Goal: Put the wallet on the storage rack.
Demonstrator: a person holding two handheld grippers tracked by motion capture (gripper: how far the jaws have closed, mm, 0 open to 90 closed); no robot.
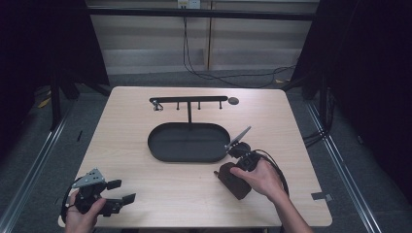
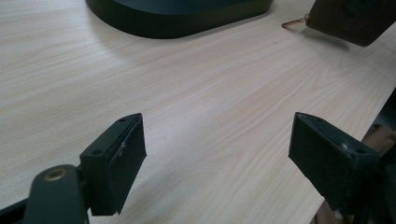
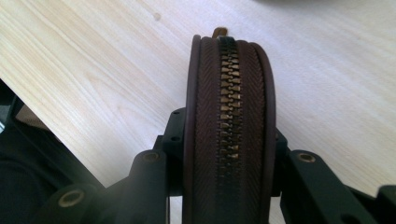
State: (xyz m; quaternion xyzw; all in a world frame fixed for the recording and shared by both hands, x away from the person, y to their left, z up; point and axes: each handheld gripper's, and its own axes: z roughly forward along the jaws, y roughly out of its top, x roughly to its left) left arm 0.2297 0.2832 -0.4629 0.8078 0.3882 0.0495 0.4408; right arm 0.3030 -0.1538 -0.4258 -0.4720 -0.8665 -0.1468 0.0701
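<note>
A brown zipped pouch [image 1: 234,181] is at the table's front right, lifted on its edge. My right gripper [image 1: 241,171] is shut on it, one black pad against each flat side. In the right gripper view the pouch [image 3: 229,116] stands between the jaws with its brass zipper facing the camera. My left gripper [image 1: 121,191] rests near the front left corner, open, with bare wood between its jaws [image 2: 217,154]. In the left gripper view the pouch [image 2: 355,21] shows at top right with a small metal pull [image 2: 293,22].
A black oval tray [image 1: 155,145] lies mid-table, its edge also in the left gripper view [image 2: 177,23]. Behind it rises a black rack [image 1: 188,99] with several pegs and a ring [image 1: 156,107] on its left end. A small dark disc [image 1: 233,101] lies beside it.
</note>
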